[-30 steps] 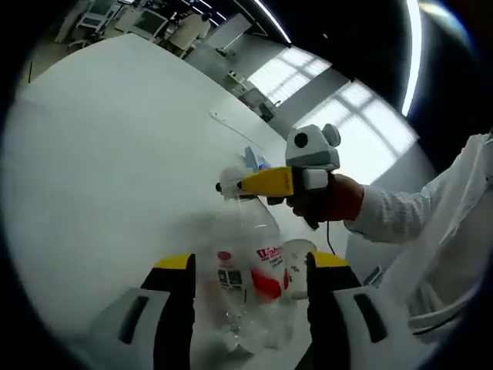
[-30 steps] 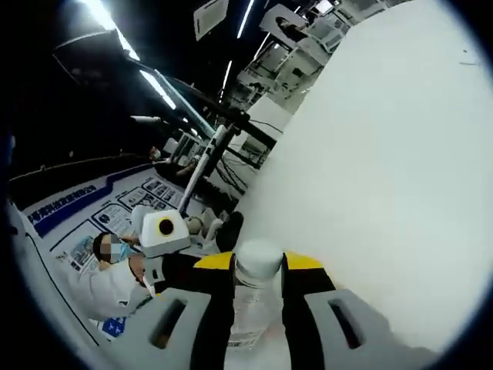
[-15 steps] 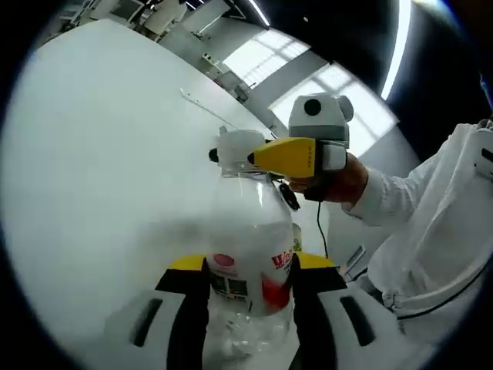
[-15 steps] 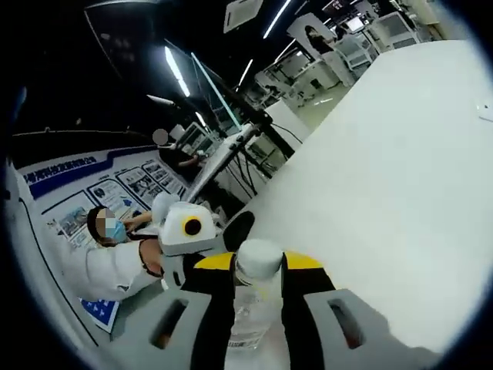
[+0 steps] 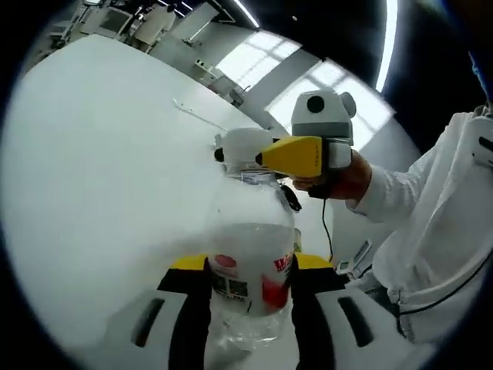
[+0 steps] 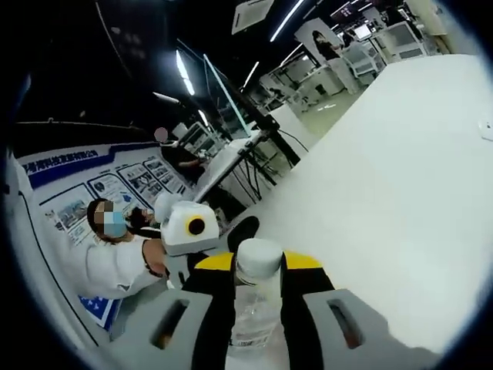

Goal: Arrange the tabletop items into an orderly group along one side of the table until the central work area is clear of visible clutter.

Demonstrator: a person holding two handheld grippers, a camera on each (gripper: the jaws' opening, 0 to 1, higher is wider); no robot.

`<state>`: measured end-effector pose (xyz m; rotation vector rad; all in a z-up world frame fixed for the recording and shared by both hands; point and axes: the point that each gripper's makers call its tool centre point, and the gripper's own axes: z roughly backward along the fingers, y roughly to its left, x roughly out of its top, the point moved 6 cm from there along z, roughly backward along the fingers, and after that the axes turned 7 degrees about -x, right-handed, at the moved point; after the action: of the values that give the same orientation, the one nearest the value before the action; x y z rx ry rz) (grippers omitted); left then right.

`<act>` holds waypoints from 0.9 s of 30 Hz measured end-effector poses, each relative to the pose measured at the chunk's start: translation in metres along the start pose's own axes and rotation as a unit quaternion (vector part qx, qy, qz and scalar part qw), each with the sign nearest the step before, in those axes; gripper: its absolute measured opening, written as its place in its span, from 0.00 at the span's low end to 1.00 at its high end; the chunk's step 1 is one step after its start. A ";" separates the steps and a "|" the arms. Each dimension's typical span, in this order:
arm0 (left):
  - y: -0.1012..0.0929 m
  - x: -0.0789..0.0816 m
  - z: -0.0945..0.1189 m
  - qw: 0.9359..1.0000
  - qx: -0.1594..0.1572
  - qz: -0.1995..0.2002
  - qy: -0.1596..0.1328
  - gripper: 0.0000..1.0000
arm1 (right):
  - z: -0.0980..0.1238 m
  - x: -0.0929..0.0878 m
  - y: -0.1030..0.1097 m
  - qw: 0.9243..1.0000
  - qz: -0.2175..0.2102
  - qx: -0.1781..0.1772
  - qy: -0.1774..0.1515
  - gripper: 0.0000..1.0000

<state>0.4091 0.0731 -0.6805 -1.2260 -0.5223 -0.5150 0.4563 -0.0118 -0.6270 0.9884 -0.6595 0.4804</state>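
A clear plastic bottle point(image 5: 248, 262) now fills the gap between the jaws of the left hand-held gripper point(image 5: 248, 266), where a second ago it lay lower and looser with a paper cup showing beside it. The left jaws press the bottle's labelled body on both sides. The right hand-held gripper point(image 6: 258, 270) is closed on the neck just under the white cap point(image 6: 258, 258), above the white tabletop point(image 5: 100, 162). A white sleeve point(image 5: 431, 216) reaches in.

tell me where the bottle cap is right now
In the left gripper view, the white cap tops the clear bottle, pinched by the right gripper above the white table.
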 end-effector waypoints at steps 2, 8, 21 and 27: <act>-0.002 0.004 -0.001 1.000 0.000 -0.003 -0.001 0.39 | 0.003 0.005 0.001 1.000 0.005 -0.001 -0.007 0.19; -0.010 0.026 -0.006 0.999 -0.002 -0.036 0.002 0.39 | 0.017 0.022 0.003 0.999 0.020 -0.005 -0.033 0.19; -0.031 0.079 -0.031 0.993 -0.016 -0.111 0.025 0.39 | 0.062 0.061 0.004 0.994 0.066 -0.033 -0.086 0.19; -0.037 0.108 -0.046 0.989 -0.030 -0.145 0.023 0.39 | 0.084 0.083 0.001 0.988 0.089 -0.053 -0.118 0.19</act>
<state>0.4735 0.0101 -0.5970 -1.1993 -0.6543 -0.8092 0.4906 -0.0791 -0.5364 0.8977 -0.9815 0.4831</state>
